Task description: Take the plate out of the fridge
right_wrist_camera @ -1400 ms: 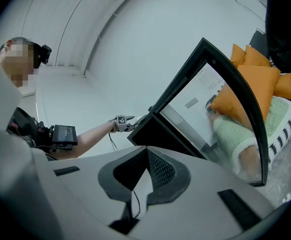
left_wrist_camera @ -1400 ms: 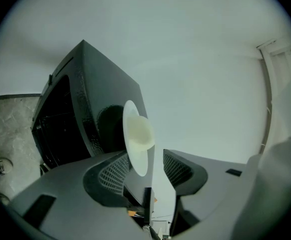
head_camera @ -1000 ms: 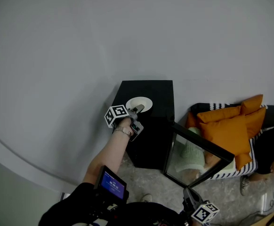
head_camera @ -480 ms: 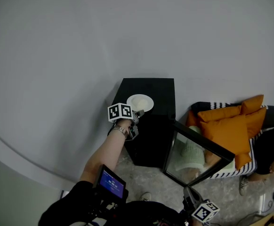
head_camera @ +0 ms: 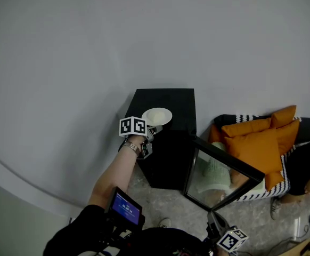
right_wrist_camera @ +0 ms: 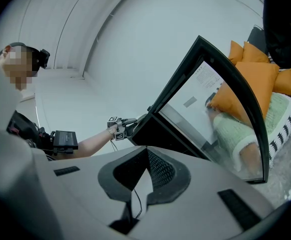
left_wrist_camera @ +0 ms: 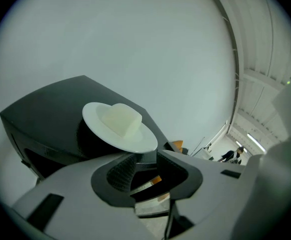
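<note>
A white plate (head_camera: pixel 156 116) with a pale raised lump in its middle lies on top of the small black fridge (head_camera: pixel 165 156). In the left gripper view the plate (left_wrist_camera: pixel 118 126) sits just beyond the jaw tips, on the fridge top (left_wrist_camera: pixel 40 109). My left gripper (head_camera: pixel 154 128) hangs at the fridge's near left corner, a little short of the plate. Its jaws (left_wrist_camera: pixel 144 159) stand narrowly apart with nothing between them. My right gripper (head_camera: pixel 213 221) is low at the bottom edge, in front of the open door. Its jaws (right_wrist_camera: pixel 146 151) meet at the tips and hold nothing.
The fridge's glass door (head_camera: pixel 224 167) stands open to the right, black-framed (right_wrist_camera: pixel 225 84). Orange cushions (head_camera: pixel 261 143) lie on a striped sofa behind it, with a person in dark clothes (head_camera: pixel 309 169) at the far right. A plain grey wall backs the fridge.
My left gripper has drawn back from the plate toward the fridge's near left corner and its jaws have narrowed. The plate stays on the fridge top. The right gripper has not moved.
</note>
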The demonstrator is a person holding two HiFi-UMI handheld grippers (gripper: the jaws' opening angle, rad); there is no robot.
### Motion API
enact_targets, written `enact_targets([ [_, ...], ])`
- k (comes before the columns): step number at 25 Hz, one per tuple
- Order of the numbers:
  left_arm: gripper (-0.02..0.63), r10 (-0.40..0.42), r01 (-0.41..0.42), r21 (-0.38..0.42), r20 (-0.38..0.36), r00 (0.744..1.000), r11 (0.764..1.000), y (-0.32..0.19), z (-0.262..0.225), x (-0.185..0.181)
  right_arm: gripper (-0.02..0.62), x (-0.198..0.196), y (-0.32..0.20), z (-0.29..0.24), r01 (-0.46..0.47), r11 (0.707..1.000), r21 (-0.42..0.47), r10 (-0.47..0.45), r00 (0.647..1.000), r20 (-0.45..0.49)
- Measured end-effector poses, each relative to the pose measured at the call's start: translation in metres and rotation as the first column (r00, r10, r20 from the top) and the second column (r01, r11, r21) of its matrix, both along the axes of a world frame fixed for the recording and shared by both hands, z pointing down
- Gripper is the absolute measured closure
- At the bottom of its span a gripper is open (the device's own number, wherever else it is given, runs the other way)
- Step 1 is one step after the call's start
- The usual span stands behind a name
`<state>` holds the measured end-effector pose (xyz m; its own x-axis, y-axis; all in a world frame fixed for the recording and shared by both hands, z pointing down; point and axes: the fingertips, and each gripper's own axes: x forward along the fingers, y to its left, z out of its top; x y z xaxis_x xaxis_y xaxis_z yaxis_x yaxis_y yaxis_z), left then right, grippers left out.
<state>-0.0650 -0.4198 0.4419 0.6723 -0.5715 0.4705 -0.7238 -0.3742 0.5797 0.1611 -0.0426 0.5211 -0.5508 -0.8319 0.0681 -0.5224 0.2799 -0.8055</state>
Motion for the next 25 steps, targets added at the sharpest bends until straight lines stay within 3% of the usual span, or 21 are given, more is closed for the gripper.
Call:
enact_targets([
  [3, 0.491, 0.067, -0.073, 0.034, 0.147, 0.987, 0.997, 0.005, 0.005, 0.001, 0.597, -0.001, 0.000, 0.000, -0.002, 1.000, -0.005, 0.002, 1.000, 0.000],
  [7, 0.494, 0.109, -0.150, 0.103, 0.330, 0.938, 0.983, 0.007, 0.008, 0.001, 0.597, -0.002, -0.001, 0.000, -0.002, 1.000, -0.008, 0.002, 1.000, 0.004],
  [9, 0.598, 0.082, -0.140, 0.138, 0.359, 0.930, 0.981, 0.004, 0.009, -0.003, 0.597, -0.003, -0.002, 0.001, -0.001, 1.000, -0.009, 0.001, 1.000, 0.005],
  [13, 0.600, 0.023, -0.079, 0.166, 0.319, 0.947, 0.983, -0.002, 0.004, -0.012, 0.597, -0.005, 0.000, 0.000, 0.001, 1.000, -0.012, -0.001, 1.000, 0.003],
  [19, 0.600, 0.017, -0.067, 0.198, 0.241, 0.970, 0.978, 0.001, -0.007, -0.012, 0.597, -0.006, 0.001, 0.001, 0.004, 1.000, -0.010, -0.004, 1.000, 0.007],
  [25, 0.600, 0.088, -0.099, 0.283, 0.052, 0.995, 0.954, 0.041, -0.028, -0.003, 0.597, -0.020, 0.007, -0.005, 0.078, 0.997, 0.017, -0.078, 0.997, -0.011],
])
